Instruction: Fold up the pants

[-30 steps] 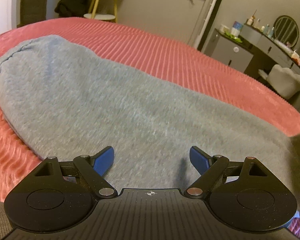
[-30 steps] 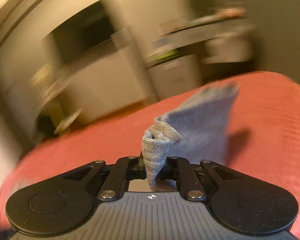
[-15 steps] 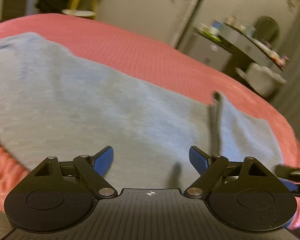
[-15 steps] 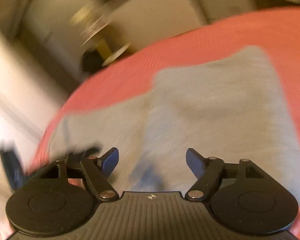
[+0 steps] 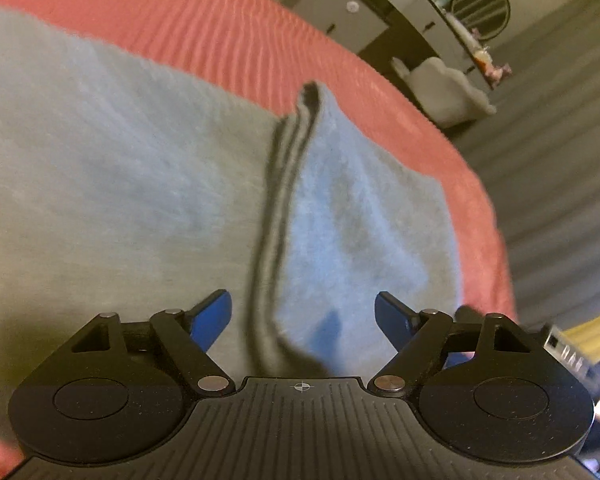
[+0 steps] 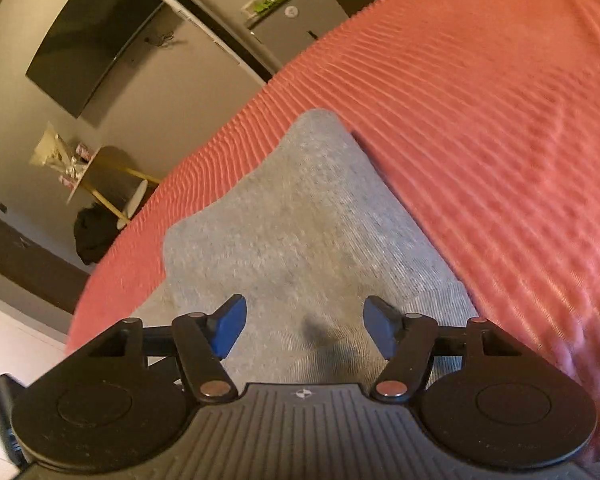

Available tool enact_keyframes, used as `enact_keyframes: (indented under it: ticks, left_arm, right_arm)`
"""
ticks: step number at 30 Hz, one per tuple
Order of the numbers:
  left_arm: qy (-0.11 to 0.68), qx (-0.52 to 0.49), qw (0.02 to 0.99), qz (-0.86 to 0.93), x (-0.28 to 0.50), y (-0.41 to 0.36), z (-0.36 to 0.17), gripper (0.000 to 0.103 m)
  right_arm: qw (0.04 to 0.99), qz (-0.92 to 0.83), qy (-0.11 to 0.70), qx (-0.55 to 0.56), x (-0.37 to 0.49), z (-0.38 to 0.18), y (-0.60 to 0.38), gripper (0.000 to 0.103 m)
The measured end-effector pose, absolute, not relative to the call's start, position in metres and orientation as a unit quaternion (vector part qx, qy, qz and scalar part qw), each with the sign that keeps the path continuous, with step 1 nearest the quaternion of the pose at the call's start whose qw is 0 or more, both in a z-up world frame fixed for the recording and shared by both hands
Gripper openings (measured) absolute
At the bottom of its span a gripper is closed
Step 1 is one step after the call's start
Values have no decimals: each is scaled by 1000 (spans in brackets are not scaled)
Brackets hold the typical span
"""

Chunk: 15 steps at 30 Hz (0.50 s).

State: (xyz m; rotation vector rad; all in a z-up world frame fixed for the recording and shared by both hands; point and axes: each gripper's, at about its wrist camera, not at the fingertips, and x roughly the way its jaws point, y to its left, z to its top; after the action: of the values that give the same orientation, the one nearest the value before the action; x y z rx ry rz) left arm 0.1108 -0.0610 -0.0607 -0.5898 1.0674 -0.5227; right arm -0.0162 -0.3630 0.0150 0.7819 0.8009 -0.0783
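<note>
Grey pants [image 5: 120, 184] lie flat on a red ribbed bedspread [image 5: 228, 28]. In the left wrist view a folded-over layer [image 5: 364, 216] lies on the right part, its dark edge running from the far side towards me. My left gripper [image 5: 302, 316] is open and empty just above that edge. In the right wrist view the pants [image 6: 300, 232] lie in two stacked layers on the bedspread [image 6: 500, 140]. My right gripper [image 6: 302, 326] is open and empty, low over the cloth.
The bed's right edge [image 5: 488, 216] drops to a grey floor. A dresser with a round mirror [image 5: 482, 10] and a pale chair [image 5: 444, 88] stand beyond. In the right wrist view a wall television [image 6: 92, 28] and a yellow-legged side table [image 6: 112, 184] stand past the bed.
My right gripper let go of the pant end it carried and opened; that end now lies folded over the rest. My left gripper moved right along the pants, staying open.
</note>
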Motion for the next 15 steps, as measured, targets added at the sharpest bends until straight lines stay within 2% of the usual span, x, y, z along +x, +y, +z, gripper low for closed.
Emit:
enact_keyframes:
  ticks: [3,4,5,6,11,13,15]
  left_arm:
    - [509,-290,774,-238,119,-71,-69,71]
    - [511,-291,773,-237,121,-73,-69,56]
    - [517,-292,770,-234,124,-74,-71,28]
    - [528,-296,763,-228,126,-74,-74,19]
    - [508,-311,770,-229,117,-64,-63,16]
    - [491,-292,784,-243,111,-61,-47,16]
    - [475,-278,798,-244,106,-49,-33,16]
  right_arm:
    - [842,-30,374,388,-12,11,-357,68]
    - [841,-26,374,390,-9,10,-353,68]
    - [841,-22,372,391,-8,10,-352,68]
    - [842,-18,370,393,-9,10,-351,68]
    - [857,-7,332,395,-12,16,-353,66]
    - [859,-2,326,395,-12,17,-353,55]
    - [860,-5,331,389,-10,16,-351,48]
